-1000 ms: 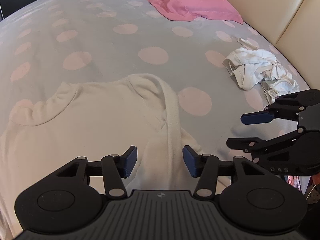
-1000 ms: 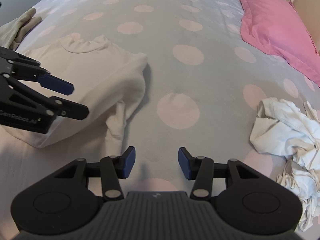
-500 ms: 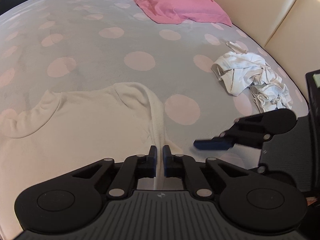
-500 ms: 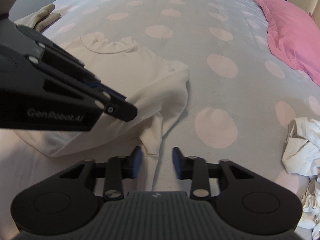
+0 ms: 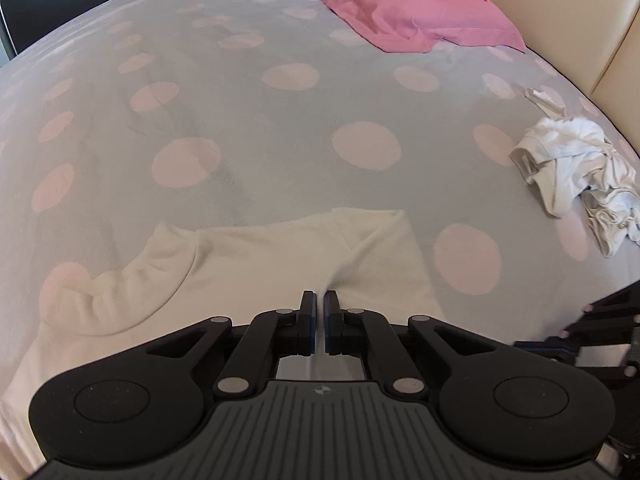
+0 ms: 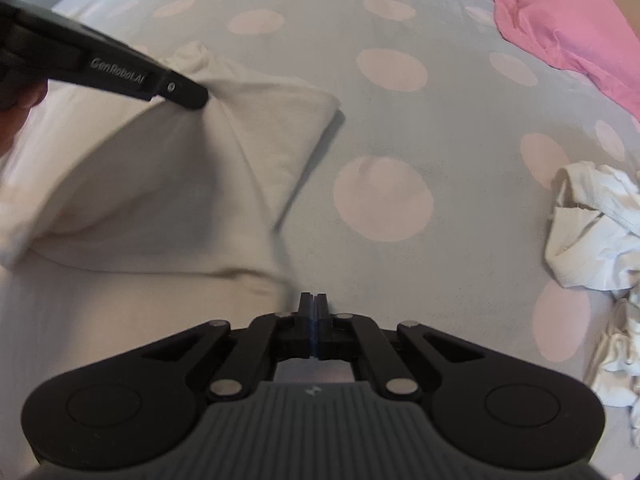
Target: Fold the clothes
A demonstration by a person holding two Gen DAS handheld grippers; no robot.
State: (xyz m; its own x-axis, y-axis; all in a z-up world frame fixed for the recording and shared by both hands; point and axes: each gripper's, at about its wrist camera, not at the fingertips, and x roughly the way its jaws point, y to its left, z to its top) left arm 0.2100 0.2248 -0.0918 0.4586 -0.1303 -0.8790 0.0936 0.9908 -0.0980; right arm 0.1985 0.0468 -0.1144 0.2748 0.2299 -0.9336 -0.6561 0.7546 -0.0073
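Note:
A cream long-sleeved shirt (image 5: 256, 256) lies on the spotted bedsheet, collar to the left in the left wrist view. My left gripper (image 5: 319, 304) is shut on a fold of the shirt near its sleeve and shoulder and lifts it. In the right wrist view the shirt (image 6: 160, 168) tents up under the left gripper (image 6: 192, 98). My right gripper (image 6: 314, 304) is shut at the shirt's lower sleeve edge; the cloth between its pads is hidden, but the fabric pulls toward it.
A crumpled white garment (image 5: 576, 176) lies to the right on the bed; it also shows in the right wrist view (image 6: 596, 232). A pink pillow (image 5: 400, 4) lies at the far end. A cream headboard (image 5: 560, 8) borders the right side.
Both grippers went from open to shut. The left closed on the sleeve fold and lifted it; the right moved left to the sleeve's edge and closed there.

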